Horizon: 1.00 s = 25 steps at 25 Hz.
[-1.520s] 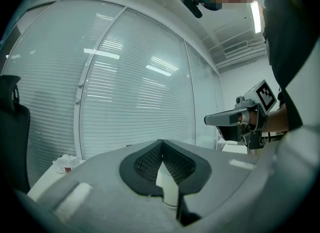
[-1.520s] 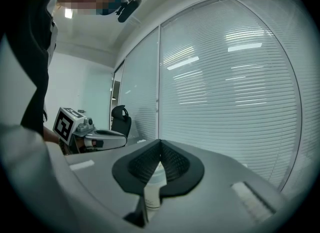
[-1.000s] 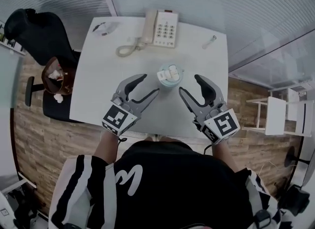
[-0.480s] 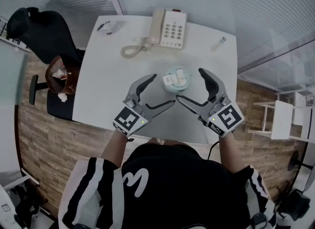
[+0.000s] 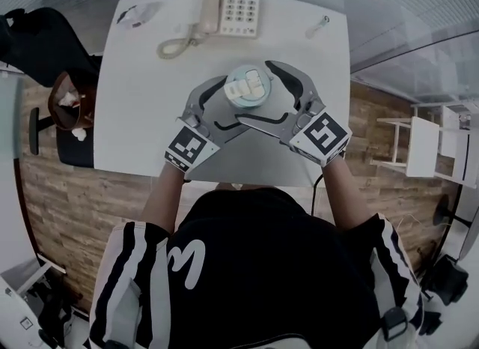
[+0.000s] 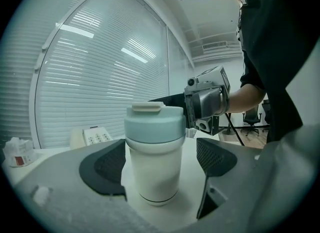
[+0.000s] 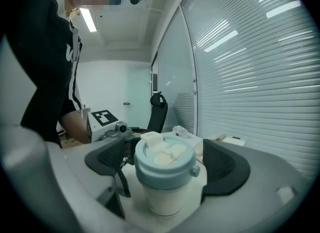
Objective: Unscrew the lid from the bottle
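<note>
With the left gripper (image 5: 236, 100) and right gripper (image 5: 256, 91) jaws opening wide around it, untouched, the stiff, smooth bottle (image 6: 152, 174) likely slips: clamp its body, twist the lid (image 7: 165, 164)

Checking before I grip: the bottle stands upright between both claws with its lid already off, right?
No: the lid is on the bottle, as the left gripper view shows. It does stand upright between the left claw and right claw, both opening.

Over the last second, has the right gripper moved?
Yes: the right gripper moved toward the telephone, from beside the bottle to around it; its fingers are opening, bottle between them.
</note>
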Each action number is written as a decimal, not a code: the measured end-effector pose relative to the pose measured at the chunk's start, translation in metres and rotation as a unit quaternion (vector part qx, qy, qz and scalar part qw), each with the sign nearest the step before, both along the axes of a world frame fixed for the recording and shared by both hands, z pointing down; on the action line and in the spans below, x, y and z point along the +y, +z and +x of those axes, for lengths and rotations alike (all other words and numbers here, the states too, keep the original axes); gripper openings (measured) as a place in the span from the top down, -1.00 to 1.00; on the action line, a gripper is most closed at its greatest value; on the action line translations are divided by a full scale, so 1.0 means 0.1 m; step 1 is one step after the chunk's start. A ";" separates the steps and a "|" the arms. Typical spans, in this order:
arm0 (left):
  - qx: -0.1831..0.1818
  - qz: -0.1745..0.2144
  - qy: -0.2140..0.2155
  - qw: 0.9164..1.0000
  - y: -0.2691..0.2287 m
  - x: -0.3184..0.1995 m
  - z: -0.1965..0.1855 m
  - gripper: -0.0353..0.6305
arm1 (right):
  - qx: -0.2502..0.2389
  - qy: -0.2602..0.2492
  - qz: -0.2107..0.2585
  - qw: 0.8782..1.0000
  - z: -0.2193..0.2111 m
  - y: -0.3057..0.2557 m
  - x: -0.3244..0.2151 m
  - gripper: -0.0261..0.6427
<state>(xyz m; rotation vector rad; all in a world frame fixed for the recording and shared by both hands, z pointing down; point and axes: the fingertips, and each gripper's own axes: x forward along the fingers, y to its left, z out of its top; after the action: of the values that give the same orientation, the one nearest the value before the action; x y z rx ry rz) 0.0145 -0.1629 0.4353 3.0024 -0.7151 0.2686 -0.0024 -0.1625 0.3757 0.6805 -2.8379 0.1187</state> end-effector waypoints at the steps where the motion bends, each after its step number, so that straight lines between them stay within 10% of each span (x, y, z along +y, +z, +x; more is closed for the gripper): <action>1: 0.002 -0.002 -0.001 1.000 0.02 -0.01 0.02 -0.44 | -0.001 0.000 -0.002 1.000 -0.01 0.02 0.00 -0.49; 25: 0.012 -0.002 0.043 0.999 0.21 -0.22 0.36 -0.43 | -0.031 -0.085 0.014 0.996 -0.26 0.14 -0.10 -0.49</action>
<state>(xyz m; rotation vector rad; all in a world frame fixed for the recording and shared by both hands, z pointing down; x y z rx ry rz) 0.0500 -0.1844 0.4560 3.0315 -0.5822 0.2364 -0.0282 -0.1722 0.3895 0.4465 -2.9460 0.0732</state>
